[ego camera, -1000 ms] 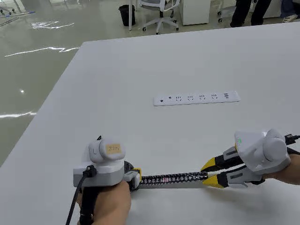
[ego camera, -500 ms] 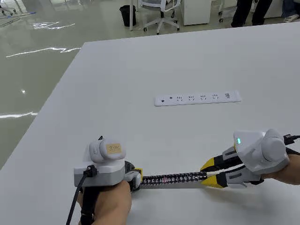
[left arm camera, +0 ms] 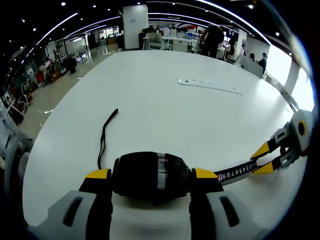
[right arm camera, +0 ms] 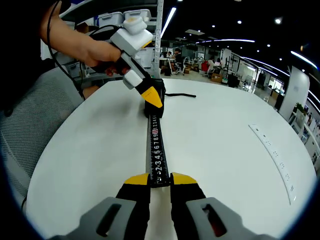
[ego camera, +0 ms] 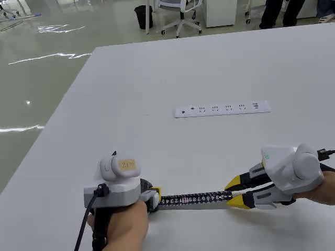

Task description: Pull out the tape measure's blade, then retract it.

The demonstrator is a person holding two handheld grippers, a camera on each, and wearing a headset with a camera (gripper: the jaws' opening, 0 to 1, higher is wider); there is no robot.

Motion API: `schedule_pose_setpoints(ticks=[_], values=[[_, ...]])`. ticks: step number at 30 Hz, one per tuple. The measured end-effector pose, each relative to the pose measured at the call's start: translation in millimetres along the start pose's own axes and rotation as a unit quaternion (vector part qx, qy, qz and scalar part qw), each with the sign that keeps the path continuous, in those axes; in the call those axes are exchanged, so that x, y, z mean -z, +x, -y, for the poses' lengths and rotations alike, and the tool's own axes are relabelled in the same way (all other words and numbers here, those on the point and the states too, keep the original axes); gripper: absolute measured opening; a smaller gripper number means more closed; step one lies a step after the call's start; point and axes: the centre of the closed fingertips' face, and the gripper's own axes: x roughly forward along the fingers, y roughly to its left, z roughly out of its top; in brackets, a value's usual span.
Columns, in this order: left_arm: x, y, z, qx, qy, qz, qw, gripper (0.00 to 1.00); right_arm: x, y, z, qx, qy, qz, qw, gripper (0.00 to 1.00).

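The black tape measure case [left arm camera: 151,174] sits on the white table, and my left gripper [left arm camera: 151,174] is shut on it from both sides. In the head view the left gripper [ego camera: 152,197] is at the table's near left. The dark numbered blade [ego camera: 194,198] runs right from the case to my right gripper [ego camera: 234,193], whose yellow fingertips are shut on the blade's end. The right gripper view has the blade [right arm camera: 156,154] stretching away from the right gripper [right arm camera: 160,179] to the case [right arm camera: 155,97]. The case's black wrist strap [left arm camera: 104,135] lies loose on the table.
A white power strip [ego camera: 222,109] lies flat across the table's middle, beyond the grippers. The table's left edge [ego camera: 57,112] drops to a glossy floor. Office chairs and a dark bin [ego camera: 142,15] stand past the far edge, with people's legs at the top right.
Both grippers keep their hold. The pulled-out stretch of blade looks about the same length; the view has shifted a little.
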Motion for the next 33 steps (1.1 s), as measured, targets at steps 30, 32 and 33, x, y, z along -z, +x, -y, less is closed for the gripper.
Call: schedule_pose_setpoints(ticks=[30,32,33], values=[[0.1,-0.4,0.2,0.001,0.001,-0.003,1.0,0.57,-5.6,5.4,0.1,-0.002,-0.005,0.004,1.0,0.15],[0.1,-0.4,0.3,0.001,0.002,-0.003,1.0,0.57,-6.0,5.6,0.1,-0.002,-0.005,0.005,1.0,0.15],[0.0,-0.5,0.3,0.001,0.003,-0.003,1.0,0.57,-6.2,5.7,0.0,-0.002,-0.005,0.005,1.0,0.15]])
